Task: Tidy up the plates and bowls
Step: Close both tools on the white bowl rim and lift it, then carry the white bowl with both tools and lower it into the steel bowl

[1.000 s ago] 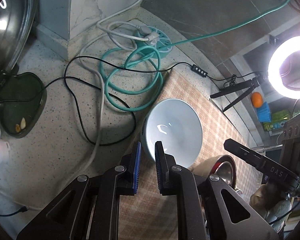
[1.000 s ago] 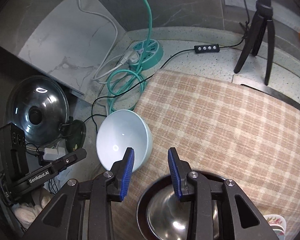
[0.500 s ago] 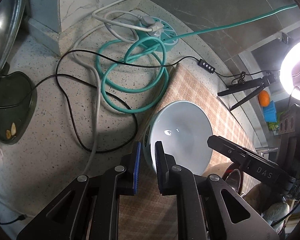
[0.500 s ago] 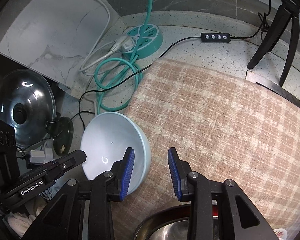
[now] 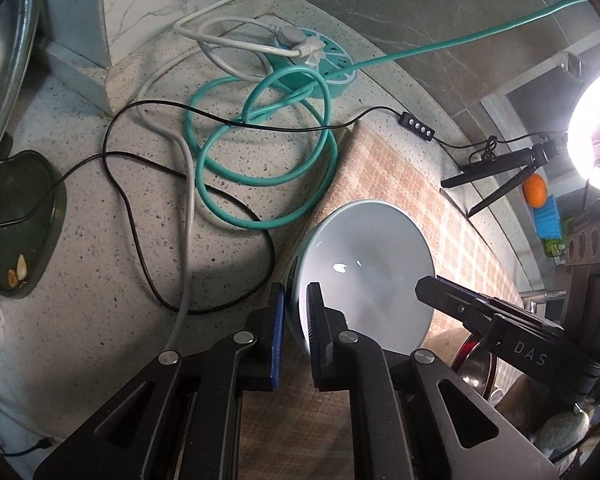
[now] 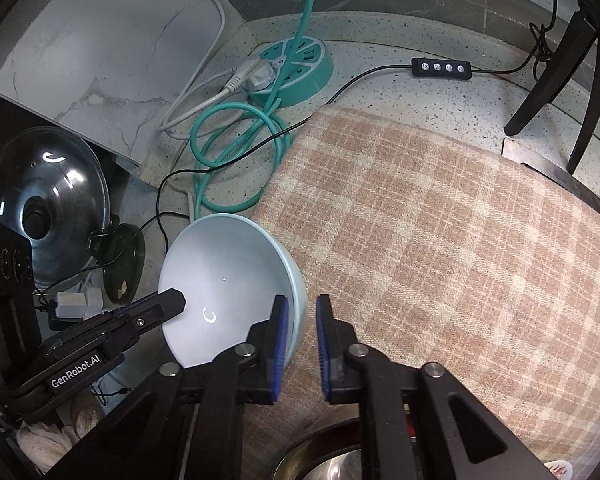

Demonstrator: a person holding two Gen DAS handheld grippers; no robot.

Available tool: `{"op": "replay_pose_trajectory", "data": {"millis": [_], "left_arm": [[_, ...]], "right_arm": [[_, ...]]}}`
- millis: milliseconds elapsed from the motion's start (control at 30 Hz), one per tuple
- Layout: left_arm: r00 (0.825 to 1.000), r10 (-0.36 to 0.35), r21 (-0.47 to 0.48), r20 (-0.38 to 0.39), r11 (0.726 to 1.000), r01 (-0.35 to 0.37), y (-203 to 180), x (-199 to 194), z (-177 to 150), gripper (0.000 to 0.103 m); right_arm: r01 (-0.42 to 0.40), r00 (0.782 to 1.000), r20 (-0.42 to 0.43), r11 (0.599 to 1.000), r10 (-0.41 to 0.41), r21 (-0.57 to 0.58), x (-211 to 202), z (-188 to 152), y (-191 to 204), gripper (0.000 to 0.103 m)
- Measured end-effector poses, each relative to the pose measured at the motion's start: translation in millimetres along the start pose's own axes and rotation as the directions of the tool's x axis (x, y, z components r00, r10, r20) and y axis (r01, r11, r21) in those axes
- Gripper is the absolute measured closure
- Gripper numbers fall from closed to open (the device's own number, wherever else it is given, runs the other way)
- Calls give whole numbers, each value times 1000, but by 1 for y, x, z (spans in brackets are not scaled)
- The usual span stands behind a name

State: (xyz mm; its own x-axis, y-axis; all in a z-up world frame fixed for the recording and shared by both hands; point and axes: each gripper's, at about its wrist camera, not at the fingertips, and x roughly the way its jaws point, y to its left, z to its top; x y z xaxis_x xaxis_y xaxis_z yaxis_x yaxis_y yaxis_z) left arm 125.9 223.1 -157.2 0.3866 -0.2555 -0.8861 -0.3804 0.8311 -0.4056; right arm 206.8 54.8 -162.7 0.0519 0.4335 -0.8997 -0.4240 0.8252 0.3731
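A pale blue bowl (image 5: pixel 364 264) sits tilted at the left edge of a checked cloth (image 6: pixel 440 248). My left gripper (image 5: pixel 296 320) is shut on the bowl's near rim, one finger inside and one outside. In the right wrist view the bowl (image 6: pixel 228 276) lies left of centre, and my right gripper (image 6: pixel 300 328) straddles its right rim with a narrow gap; contact is unclear. A steel bowl in a dark dish (image 6: pixel 332 456) shows at the bottom edge, also in the left wrist view (image 5: pixel 476 360).
A teal round power strip (image 6: pixel 296 64) with coiled teal cable (image 5: pixel 260 152), white and black cords lie on the speckled counter. A glass pot lid (image 6: pixel 48 200) and a dark green dish (image 5: pixel 16 220) stand left. A ring light tripod (image 6: pixel 572 80) stands at the back right.
The bowl has tilted and lifted with my left gripper. My right gripper has moved forward and left off the steel bowl, and its jaws have narrowed around the blue bowl's rim.
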Motion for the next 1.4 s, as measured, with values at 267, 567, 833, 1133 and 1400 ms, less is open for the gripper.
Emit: {"op": "replay_pose_trajectory", "data": {"millis": [267,567,833,1133,1400], "left_arm": [[1000,4,2,7,1000,-4,-3,-3,-1,96],[999,-14,34,40,999,12,-15,-26,-7,96],[997,-40,107,61,994,33,-40,-49,-16,96],[996,-76,170,45,983,67,-70,-55,-32,96],[996,-89,225,5,971,85,-95,-50,-50,96]], "right_arm": [[10,1000,10,1000,-9,-10,-3,-2,2,97],[-6,999,47,1000,6,-13,-30,-10,6,97],[-9,997,77,1000,11,-23,-66,-25,3,97],[4,993,119,1000,-2,-13,-106,-45,-12,97],[21,992,126,1000,-23,18,-123,-67,-37,97]]}}
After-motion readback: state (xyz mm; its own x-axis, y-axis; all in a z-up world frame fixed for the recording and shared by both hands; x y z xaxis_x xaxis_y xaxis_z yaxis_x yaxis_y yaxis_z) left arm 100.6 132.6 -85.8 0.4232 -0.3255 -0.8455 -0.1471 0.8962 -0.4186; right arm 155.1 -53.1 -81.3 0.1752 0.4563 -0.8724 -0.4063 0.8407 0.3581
